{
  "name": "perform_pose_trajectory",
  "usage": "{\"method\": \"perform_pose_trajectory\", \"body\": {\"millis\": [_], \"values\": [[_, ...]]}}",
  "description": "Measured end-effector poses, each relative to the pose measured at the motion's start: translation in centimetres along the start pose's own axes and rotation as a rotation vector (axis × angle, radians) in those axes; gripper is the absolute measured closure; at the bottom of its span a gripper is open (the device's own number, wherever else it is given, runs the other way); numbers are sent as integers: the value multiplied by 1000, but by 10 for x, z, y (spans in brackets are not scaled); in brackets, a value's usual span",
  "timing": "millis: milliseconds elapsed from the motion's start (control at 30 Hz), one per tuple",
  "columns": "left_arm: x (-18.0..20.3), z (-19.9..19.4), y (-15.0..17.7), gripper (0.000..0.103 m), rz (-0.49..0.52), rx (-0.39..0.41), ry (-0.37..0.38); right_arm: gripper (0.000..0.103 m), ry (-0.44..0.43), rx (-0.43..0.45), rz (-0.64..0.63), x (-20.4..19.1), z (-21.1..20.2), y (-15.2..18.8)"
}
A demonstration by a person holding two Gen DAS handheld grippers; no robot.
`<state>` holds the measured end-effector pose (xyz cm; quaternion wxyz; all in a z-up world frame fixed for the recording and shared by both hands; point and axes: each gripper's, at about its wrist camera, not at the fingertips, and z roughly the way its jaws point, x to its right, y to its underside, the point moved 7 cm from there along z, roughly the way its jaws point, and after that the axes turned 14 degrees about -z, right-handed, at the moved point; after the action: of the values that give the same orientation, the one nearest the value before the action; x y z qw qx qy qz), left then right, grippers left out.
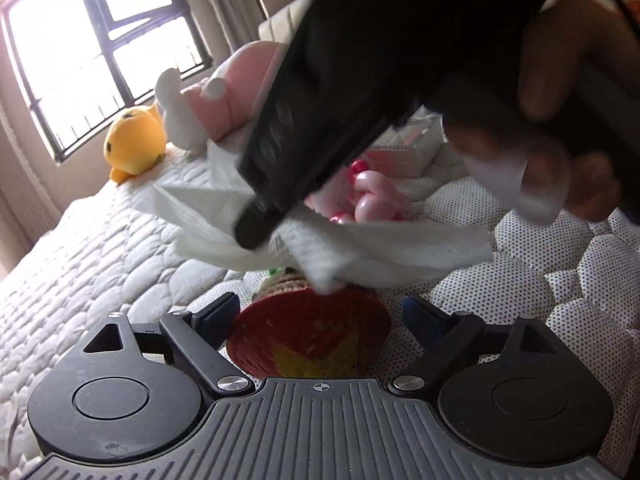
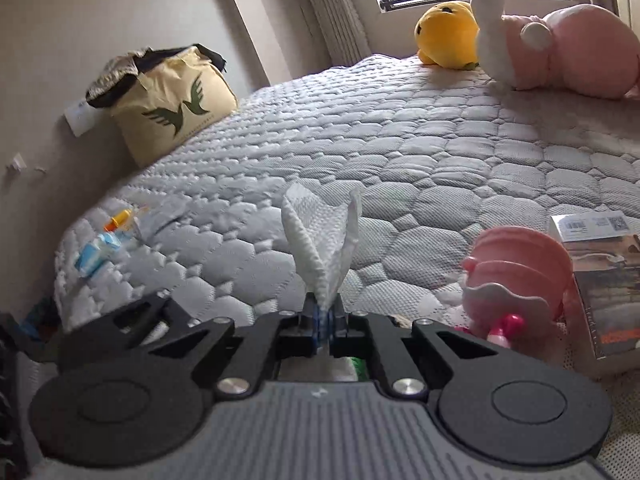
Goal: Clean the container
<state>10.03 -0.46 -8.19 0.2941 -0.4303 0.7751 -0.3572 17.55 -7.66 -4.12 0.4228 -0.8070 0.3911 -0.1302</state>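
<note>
Right gripper (image 2: 323, 320): jaws clenched on a white paper towel (image 2: 320, 236). Left gripper (image 1: 316, 314): jaws parted, straddling but apparently not gripping the red woven container (image 1: 312, 336) lying on the quilted mattress (image 1: 100, 248). The towel's tip meets the container rim; wiping looks barely begun, interior outstanding. Only the left view shows the container; only the right shows the towel pinch and a tote bag (image 2: 168, 100).

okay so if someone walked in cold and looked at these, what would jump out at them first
Probably the white paper towel pinched in the shut right gripper, hanging over a red woven container between the open left gripper's fingers. Then the yellow plush and pink plush by the window.
</note>
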Motion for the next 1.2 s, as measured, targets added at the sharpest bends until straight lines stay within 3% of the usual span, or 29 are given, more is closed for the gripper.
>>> {"method": "perform_pose_trajectory", "body": {"millis": [167,300,467,633,733,833,967,1033,1100,1200], "values": [[0,9,1,10,-16,-34,5,97,44,2,58,22,-15,22],[1,18,1,10,-41,-48,23,97,132,-24,23,35,-34,35],[1,19,3,10,-80,-72,42,97,112,-29,57,41,-52,53],[-13,11,5,9,-216,-144,98,97,123,-43,30,37,-65,69],[-19,16,11,8,-335,-253,145,97,122,-40,37,37,-71,75],[-28,42,3,3,-376,-305,147,97,120,-27,60,38,-75,77],[-27,60,-9,4,-358,-254,140,97,109,-9,75,36,-79,79],[-31,60,-11,14,-374,-215,151,97,113,-4,71,35,-81,80],[-38,53,-12,30,-384,-176,165,97,113,-2,73,36,-82,80],[-47,44,-12,31,-319,-127,119,97,111,4,88,38,-84,80]]}}
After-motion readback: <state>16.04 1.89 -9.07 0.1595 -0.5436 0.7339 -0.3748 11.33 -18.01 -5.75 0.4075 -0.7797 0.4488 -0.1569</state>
